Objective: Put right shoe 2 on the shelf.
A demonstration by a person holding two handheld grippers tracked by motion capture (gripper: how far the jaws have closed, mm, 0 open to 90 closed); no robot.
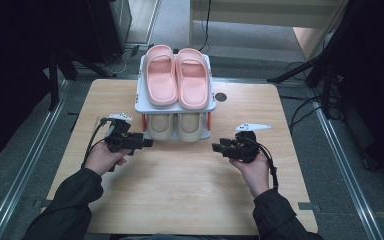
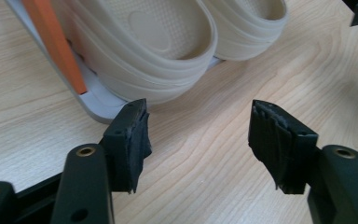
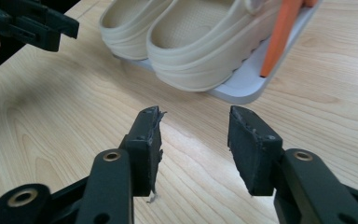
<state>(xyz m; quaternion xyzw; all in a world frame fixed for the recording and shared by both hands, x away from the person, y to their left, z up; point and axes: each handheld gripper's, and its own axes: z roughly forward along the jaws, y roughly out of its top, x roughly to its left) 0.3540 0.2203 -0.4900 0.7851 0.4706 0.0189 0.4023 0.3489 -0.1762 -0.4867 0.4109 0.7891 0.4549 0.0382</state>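
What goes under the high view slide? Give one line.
Two open tongs, left and right, flank a rack with pink slippers above beige slippers.

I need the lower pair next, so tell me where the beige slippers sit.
The beige rubber slippers sit side by side on the bottom tier of the white two-tier rack, directly under the pink rubber slippers, at the far middle of the wooden table.

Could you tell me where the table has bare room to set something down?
The wooden table is bare between the left gripper and right gripper, and nearer the person. Strips beside the shoe rack are free too. It is crowded at the rack's front, where the beige slippers sit.
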